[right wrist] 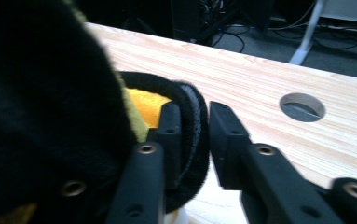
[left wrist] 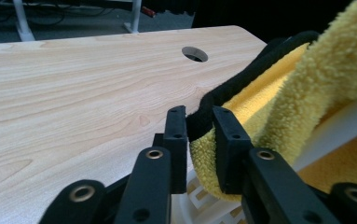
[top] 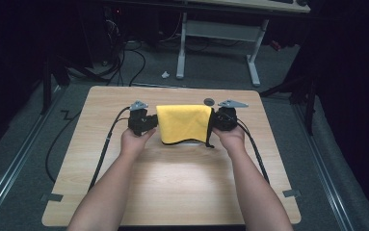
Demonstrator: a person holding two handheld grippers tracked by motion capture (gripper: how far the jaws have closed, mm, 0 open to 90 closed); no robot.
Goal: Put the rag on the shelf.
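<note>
L gripper [left wrist: 199, 122] jaws slack round yellow cloth [top: 184, 124] hem | R gripper [right wrist: 195, 122] same, gap | high view: cloth draped.

A light wooden table [top: 172, 183] with rounded corners stands on grey carpet. A round cable hole [top: 209, 101] sits close to its far edge, slightly right of the middle. A white object [left wrist: 204, 205], draped with a yellow cloth [top: 183, 122] trimmed in black, rests on the table's far half, just in front of the hole.
</note>
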